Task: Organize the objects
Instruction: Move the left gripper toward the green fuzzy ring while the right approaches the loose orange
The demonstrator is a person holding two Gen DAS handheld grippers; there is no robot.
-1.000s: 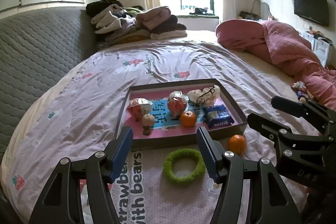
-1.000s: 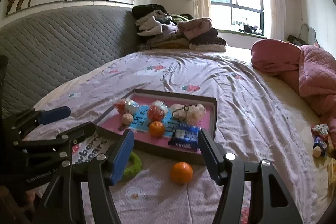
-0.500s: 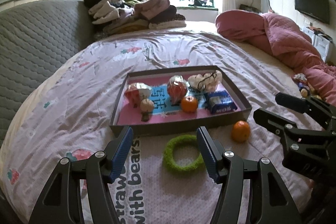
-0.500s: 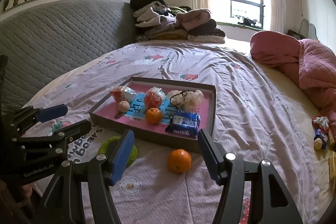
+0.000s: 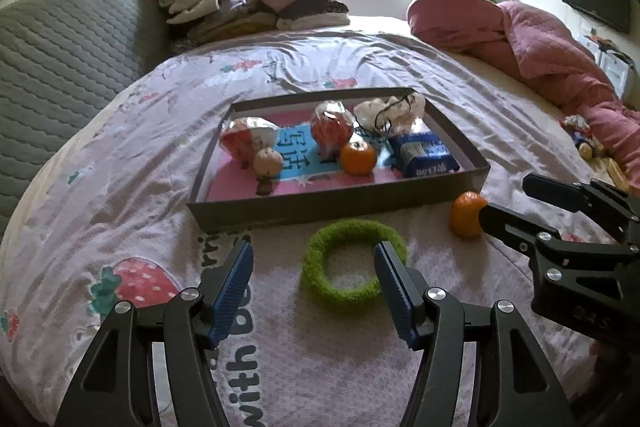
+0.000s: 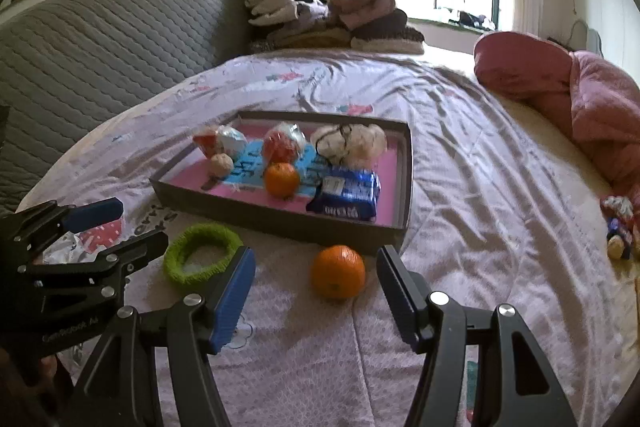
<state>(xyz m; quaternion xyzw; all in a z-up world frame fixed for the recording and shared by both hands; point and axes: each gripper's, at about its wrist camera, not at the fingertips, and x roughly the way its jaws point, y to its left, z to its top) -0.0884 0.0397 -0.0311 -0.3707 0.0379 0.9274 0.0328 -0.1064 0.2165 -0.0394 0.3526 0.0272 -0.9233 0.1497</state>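
Left wrist view
- Left hand-held gripper (image 5: 314, 269): jaws wide apart, nothing gripped; it points down at the bed.
- Green ring (image 5: 352, 261): fuzzy, lying flat on the bedsheet (image 5: 120, 187); its right side sits by the right blue pad, its left side in the gap between the pads. No contact that I can make out.
- Tray (image 5: 340, 205): shallow, dark-walled, pink floor, just beyond the ring.
- Tray contents: orange (image 5: 358, 157) near the middle front, blue snack pack (image 5: 426, 155) to its right, two wrapped items behind, a small pale round thing on the left, a white bundle with a black cord at the back right.
- Loose orange (image 5: 466, 215): on the sheet, outside the tray's front right corner, partly hidden by the right hand-held gripper (image 5: 516, 203).
- Background: pink quilt (image 5: 540, 47) bunched at right, folded clothes (image 5: 248, 3) stacked by the headboard.

Right wrist view
- Right hand-held gripper (image 6: 316, 285): jaws wide apart, holding nothing.
- Loose orange (image 6: 339, 271): sits on the sheet in the gap between the two fingers, clear of both pads.
- Tray (image 6: 280, 225): just beyond the orange, its front wall close to it.
- Green ring (image 6: 202, 253): left of the orange, near the tray's front left.
- Left hand-held gripper (image 6: 116, 223): enters from the left edge beside the ring, jaws apart.
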